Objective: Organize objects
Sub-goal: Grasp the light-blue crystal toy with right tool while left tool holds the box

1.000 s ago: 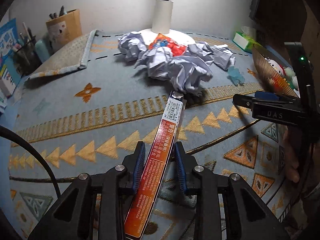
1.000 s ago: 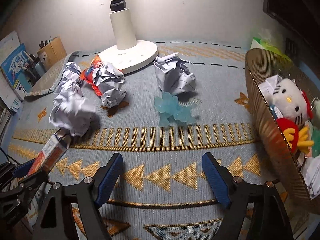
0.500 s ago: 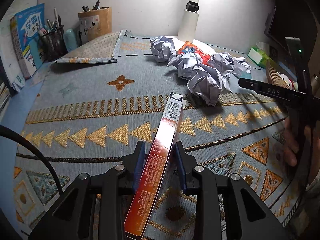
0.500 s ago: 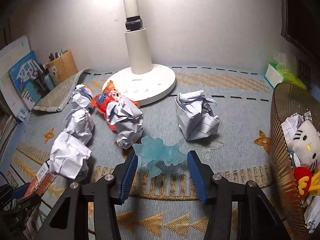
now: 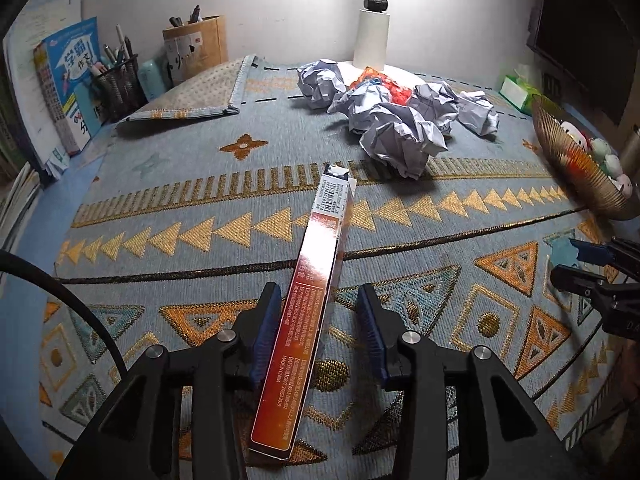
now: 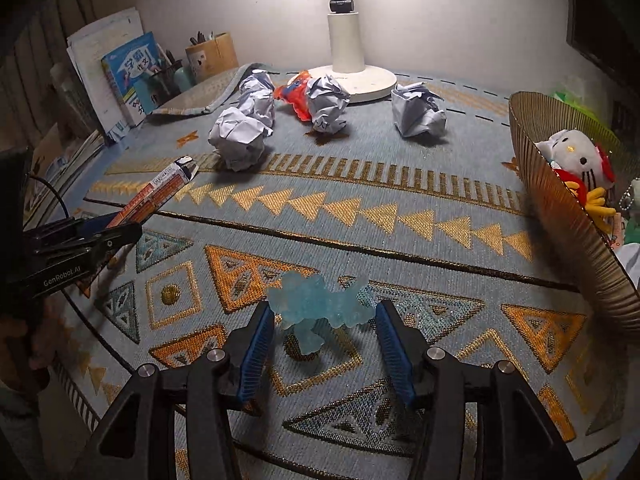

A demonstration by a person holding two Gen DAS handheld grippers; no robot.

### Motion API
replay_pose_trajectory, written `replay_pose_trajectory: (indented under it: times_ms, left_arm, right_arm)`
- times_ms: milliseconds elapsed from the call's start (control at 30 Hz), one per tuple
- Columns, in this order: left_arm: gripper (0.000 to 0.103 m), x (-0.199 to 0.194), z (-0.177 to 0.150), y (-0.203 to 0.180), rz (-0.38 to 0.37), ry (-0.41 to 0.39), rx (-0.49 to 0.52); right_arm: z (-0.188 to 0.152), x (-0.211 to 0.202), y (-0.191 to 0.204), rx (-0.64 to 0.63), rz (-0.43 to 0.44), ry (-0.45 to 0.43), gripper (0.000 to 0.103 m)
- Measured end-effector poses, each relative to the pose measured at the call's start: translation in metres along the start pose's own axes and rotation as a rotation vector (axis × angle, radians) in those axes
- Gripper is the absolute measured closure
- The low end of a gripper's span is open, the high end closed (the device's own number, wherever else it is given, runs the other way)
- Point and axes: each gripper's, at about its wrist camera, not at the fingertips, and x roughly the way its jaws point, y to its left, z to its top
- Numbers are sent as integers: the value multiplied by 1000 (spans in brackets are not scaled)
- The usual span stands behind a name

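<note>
The left gripper has its jaws opening around a long red box. The left pad lies against the box's side, while a clear gap shows between the box and the right pad, so the grip is loosened. The box lies lengthwise between the fingers, its barcode end pointing away toward the paper balls.

The right gripper has its jaws opening too, with a pale blue toy between the pad tips. Gaps show at both pads lower down; at the tips the toy's outer edges reach close to them, and I cannot tell whether they touch. The toy sits low over the patterned cloth that covers the table. In the left view, the right gripper and a sliver of the blue toy show at the right edge.

To the right, a ribbed gold basket holds a white plush cat and other soft toys.

Further off, several crumpled paper balls lie in a loose row across the cloth. An orange toy lies among them, partly hidden by one ball. Behind them stands a white lamp base with its column rising out of view.

At the far left, a corner of the cloth is folded back. Beyond it are a blue book, a mesh pen holder and a brown pen box against the wall. A green tissue pack lies at the far right.
</note>
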Motion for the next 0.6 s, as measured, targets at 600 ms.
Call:
replay_pose_trajectory:
  times_ms: [600]
  left_arm:
    - [86,-16,0,4,-75,-37,-104]
  right_arm:
    - [-5,-17,22,1,-101,-105,52]
